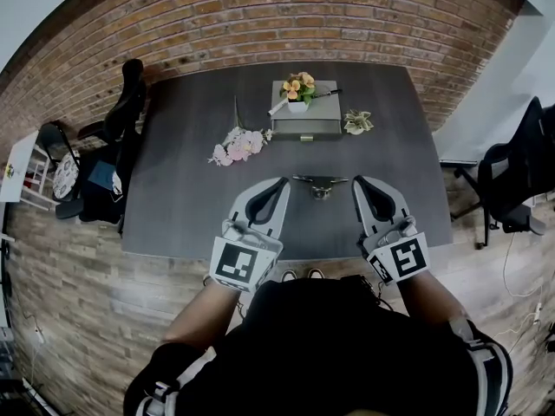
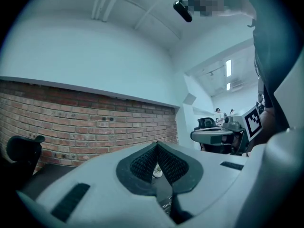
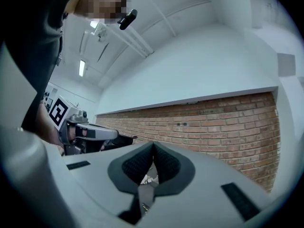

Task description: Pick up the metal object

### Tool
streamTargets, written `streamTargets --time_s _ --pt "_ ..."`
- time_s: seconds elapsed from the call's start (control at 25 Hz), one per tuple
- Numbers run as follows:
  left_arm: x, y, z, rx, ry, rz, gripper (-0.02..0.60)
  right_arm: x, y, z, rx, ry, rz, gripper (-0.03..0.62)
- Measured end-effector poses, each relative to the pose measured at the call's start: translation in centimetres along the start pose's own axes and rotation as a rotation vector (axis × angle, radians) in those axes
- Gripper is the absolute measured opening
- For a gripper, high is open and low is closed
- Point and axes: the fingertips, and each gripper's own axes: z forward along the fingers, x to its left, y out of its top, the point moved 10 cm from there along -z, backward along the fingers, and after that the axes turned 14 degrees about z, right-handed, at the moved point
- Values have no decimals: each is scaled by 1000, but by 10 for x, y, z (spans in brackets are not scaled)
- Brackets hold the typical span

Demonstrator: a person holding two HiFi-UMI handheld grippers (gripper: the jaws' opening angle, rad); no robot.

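The metal object (image 1: 321, 183), a thin dark bar with a small clasp hanging from its middle, lies on the dark table (image 1: 191, 206) near the front edge. My left gripper (image 1: 283, 181) hovers just left of it and my right gripper (image 1: 356, 180) just right of it, neither touching it. Both point level towards the brick wall. In the left gripper view the left gripper (image 2: 156, 144) has its ribbed pads meeting at the tips with nothing between them. The right gripper (image 3: 153, 145) looks the same in its own view: shut and empty.
Further back on the table stands a grey box (image 1: 305, 126) with a pot of orange flowers (image 1: 298, 89) on it. A pink flower spray (image 1: 238, 144) lies to its left and a small sprig (image 1: 356, 121) to its right. Black chairs stand at the left (image 1: 113, 120) and right (image 1: 520, 172).
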Motion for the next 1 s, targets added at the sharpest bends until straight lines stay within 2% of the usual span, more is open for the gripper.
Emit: streamTargets --time_s 0.04,0.08,0.24,0.48,0.76,1.0 --pt "0 0 -1 2 1 -2 9 1 0 0 4 9 -4 8" --pt "0 1 -1 2 1 0 9 1 0 0 10 17 -5 43" --pt "1 2 -4 -6 3 9 9 4 -3 1 41 34 -5 63" --pt "5 2 -11 4 23 11 9 2 -24 11 155 79 -82 117" --pt "8 1 -19 14 56 10 9 -7 -53 28 299 107 -284 155" --pt "10 2 -24 25 83 8 9 -15 -90 49 458 180 -450 173"
